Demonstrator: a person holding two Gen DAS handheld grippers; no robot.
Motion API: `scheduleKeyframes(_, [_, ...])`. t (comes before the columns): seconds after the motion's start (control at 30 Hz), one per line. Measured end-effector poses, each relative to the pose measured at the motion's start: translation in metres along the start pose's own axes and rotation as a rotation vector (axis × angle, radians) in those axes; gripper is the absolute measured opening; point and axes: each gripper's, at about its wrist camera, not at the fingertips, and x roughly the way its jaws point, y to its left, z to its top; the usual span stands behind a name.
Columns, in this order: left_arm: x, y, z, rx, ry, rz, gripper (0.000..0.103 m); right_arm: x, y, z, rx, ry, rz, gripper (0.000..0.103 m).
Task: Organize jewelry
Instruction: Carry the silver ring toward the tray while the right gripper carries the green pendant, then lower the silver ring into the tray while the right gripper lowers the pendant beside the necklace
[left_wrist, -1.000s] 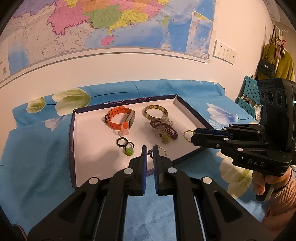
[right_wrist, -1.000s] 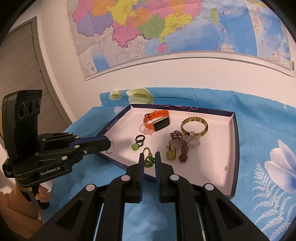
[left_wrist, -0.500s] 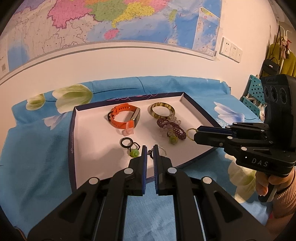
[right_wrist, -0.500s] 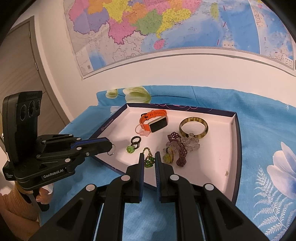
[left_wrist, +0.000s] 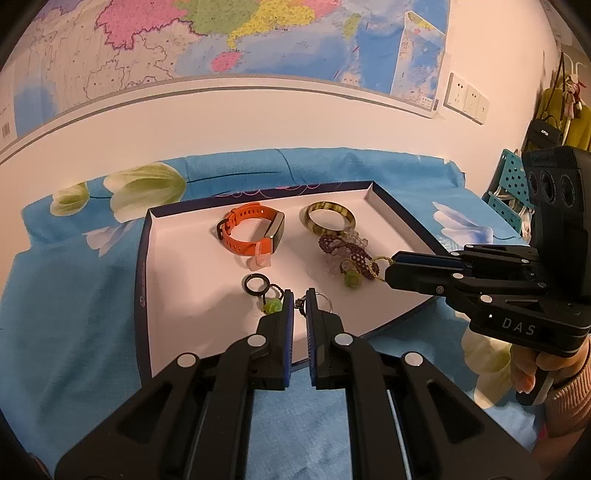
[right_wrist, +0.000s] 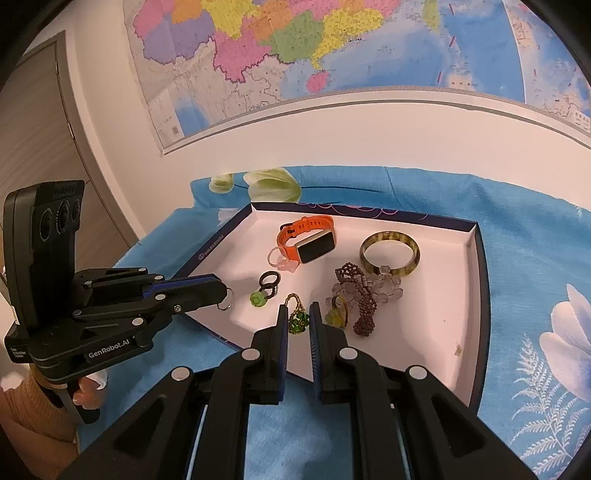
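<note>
I keep my left gripper (left_wrist: 300, 300) clamped on a silver ring (right_wrist: 226, 300), my right gripper (right_wrist: 295, 317) on a green beaded charm (right_wrist: 297, 322). Both hang unmoved over the tray's (right_wrist: 476, 280) six-o'clock rim; orange watch (right_wrist: 308, 242) at twelve.

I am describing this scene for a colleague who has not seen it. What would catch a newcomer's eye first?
First, the orange watch standing at the back of the white tray, with a mottled bangle to its right. Next, the two black claws over the tray's near edge: the left claw shut on a small silver ring, the right claw shut on a green beaded ring. Behind, a colourful map covers the wall.
</note>
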Motion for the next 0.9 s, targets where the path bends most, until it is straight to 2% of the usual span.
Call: scheduleKeyframes(0.9, [0.010, 0.005, 0.004, -0.016, 0.020, 0.016, 0.007, 0.012, -0.010, 0.001, 0.021, 0.021, -0.019, 0.010])
